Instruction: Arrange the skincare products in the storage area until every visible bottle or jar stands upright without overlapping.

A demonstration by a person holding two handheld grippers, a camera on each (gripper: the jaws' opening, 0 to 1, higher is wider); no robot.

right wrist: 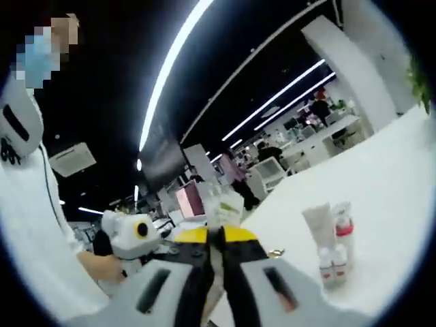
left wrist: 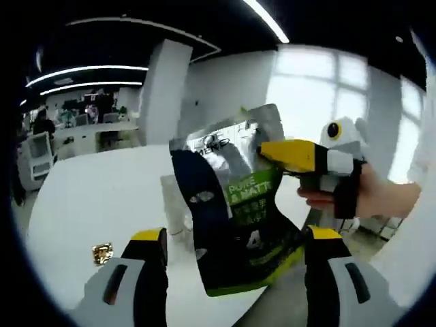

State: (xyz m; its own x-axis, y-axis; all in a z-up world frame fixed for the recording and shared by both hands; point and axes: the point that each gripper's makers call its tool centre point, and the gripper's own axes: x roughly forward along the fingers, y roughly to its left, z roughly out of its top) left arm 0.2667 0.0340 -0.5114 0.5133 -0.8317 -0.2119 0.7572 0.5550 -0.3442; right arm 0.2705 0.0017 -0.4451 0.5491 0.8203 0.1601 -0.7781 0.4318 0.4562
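Right gripper [left wrist: 269, 151] clamps pouch [left wrist: 235, 211] top; left gripper [left wrist: 235, 238] spread; pouch hides clear box [left wrist: 176, 204].

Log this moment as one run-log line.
right tool: shut on pouch, held above table | left tool: open below pouch | tubes: upright on table

A glossy foil pouch [left wrist: 235, 197], silver at the top and dark blue with green print below, crinkles and catches the light. The white surface [left wrist: 102, 197] looks smooth and faintly shiny. A white plastic tube [right wrist: 317, 225] appears matt.
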